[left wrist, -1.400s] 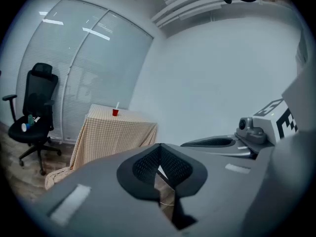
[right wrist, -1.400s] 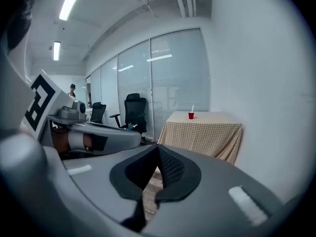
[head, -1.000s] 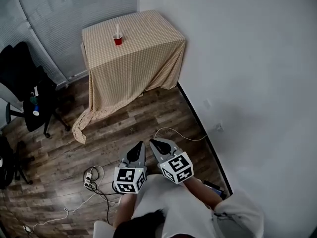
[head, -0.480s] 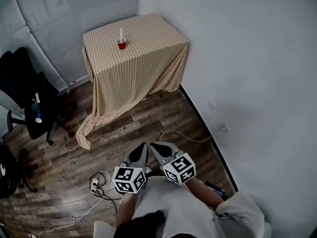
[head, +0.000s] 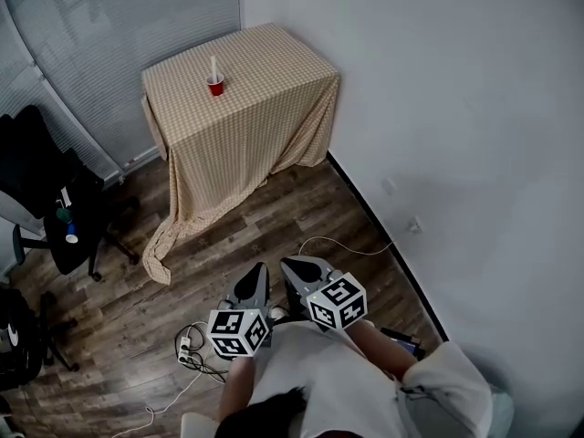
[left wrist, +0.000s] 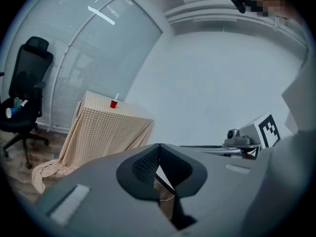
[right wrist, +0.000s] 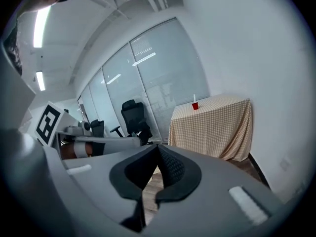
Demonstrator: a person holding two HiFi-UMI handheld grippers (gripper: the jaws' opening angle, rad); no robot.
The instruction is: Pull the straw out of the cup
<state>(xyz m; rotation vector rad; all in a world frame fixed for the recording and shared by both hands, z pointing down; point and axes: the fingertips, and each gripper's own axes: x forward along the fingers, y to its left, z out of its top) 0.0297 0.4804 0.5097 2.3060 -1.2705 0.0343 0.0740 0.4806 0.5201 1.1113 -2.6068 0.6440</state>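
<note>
Left hand-held gripper (head: 258, 270) and right hand-held gripper (head: 292, 265), both clenched empty, hang well apart from the straw (head: 213, 67) in the cup (head: 215, 87).

A small red cup (head: 215, 88) was seen upright on the checked-cloth table (head: 274, 62), at about eight o'clock from the tabletop's middle in the head view. A white straw (head: 213, 66) was stood in it (nearly vertical, pointing to twelve o'clock), projecting well above the rim.
</note>
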